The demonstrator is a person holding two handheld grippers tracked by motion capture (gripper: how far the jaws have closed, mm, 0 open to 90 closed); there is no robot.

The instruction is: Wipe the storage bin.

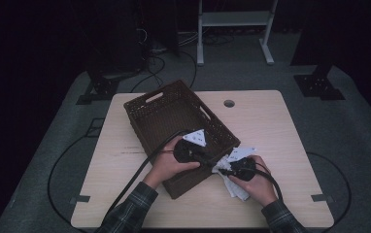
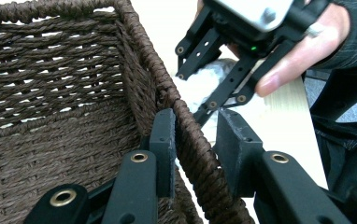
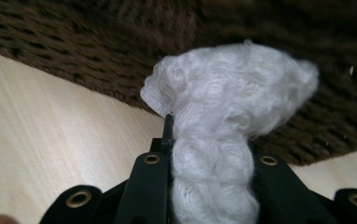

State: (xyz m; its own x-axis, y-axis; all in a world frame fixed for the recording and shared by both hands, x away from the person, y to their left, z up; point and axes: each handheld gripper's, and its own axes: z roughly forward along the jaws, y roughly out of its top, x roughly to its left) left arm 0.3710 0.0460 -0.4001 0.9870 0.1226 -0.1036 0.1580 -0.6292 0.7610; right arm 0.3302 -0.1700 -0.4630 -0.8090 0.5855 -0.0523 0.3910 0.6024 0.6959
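Left gripper (image 2: 193,140) is set astride the basket (image 1: 174,114) rim: one jaw inside the wall, other outside, woven rim (image 2: 190,140) between them. Inner pad (image 2: 165,140) is seen against the weave; outer pad (image 2: 235,144) stands a bit off, so whether the rim is truly clamped can't be told. Jaws partly closed, not wide.

Right gripper (image 3: 209,154) is closed on a white cloth (image 3: 228,112); fabric is bunched betw. the jaws and puffs out above them. In high view the cloth (image 1: 232,187) is seen partly under the right hand (image 1: 254,182), on the table (image 1: 271,126) just beside the basket's near right corner, lifted end close to the basket's outer wall.

Basket: dark brown wicker, rectangular, turned at an angle, approx. mid-table, nearer the left edge. Left hand (image 1: 169,162) is placed at its near end.

From left gripper view, right gripper (image 2: 214,74) is seen just beyond the rim, cloth pale behind it, blurred.
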